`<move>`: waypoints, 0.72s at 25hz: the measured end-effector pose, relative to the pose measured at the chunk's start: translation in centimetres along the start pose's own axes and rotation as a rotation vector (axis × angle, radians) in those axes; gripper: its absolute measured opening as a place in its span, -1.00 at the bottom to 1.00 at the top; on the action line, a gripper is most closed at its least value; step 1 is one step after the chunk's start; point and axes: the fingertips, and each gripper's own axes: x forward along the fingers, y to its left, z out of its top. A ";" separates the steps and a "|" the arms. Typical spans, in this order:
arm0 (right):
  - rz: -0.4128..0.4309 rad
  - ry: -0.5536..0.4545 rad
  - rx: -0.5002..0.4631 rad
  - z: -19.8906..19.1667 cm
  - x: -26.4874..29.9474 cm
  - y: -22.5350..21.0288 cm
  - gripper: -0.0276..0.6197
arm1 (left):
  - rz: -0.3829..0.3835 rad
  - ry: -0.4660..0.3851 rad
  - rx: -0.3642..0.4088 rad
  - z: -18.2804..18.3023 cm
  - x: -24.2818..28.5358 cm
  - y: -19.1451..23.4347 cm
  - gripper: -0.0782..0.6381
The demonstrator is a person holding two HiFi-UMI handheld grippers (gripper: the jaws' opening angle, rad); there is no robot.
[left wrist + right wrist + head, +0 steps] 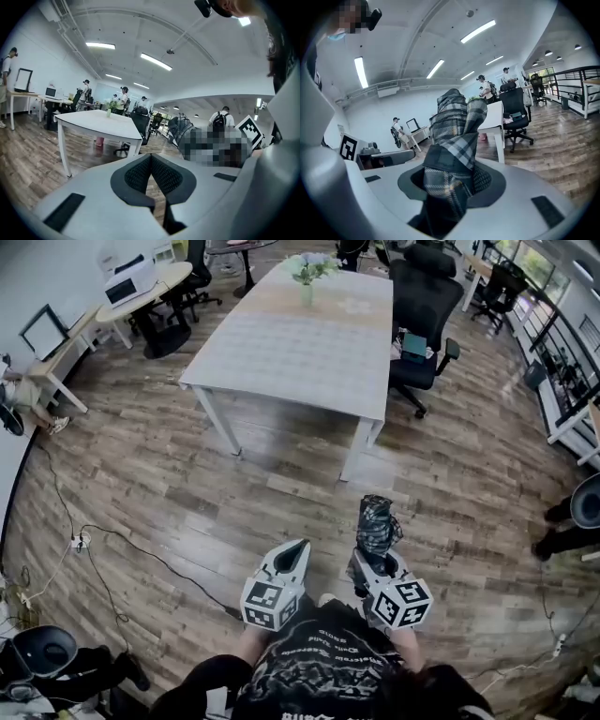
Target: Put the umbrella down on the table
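Wood floor point(141, 484) underfoot, white table point(300, 343) well ahead. Folded plaid umbrella point(378, 521) juts from the right gripper point(373, 566), which pinches it. Beside it, the left gripper point(296, 549) is pressed together.

- A black office chair point(427, 329) stands on the wood plank floor point(141, 474); a small teal item point(413, 345) lies on its seat.
- A vase of white flowers and greenery point(307, 276) stands to the left of the chair, a little farther back.
- A white printer point(129, 279) sits on a light desk point(141, 298) far to the left of the chair.
- A white power strip point(81, 541) with a dark cable point(150, 554) lies on the floor, well to the left of the chair and much nearer the camera.
- A dark metal railing point(562, 343) runs to the right of the chair.
- A person's dark legs and shoes point(561, 526) show at the frame edge, right of the chair and nearer the camera.
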 end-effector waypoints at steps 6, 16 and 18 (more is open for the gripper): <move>0.013 -0.027 0.047 0.2 0.4 -0.5 -0.35 | -0.016 0.002 0.009 0.1 0.5 0.1 -0.73; -0.048 -0.064 -0.001 1.0 0.8 -1.2 -0.35 | -0.047 -0.003 0.039 0.6 1.4 1.1 -0.73; -0.056 -0.070 -0.001 1.1 0.9 -1.3 -0.35 | -0.046 0.002 0.044 0.7 1.5 1.3 -0.73</move>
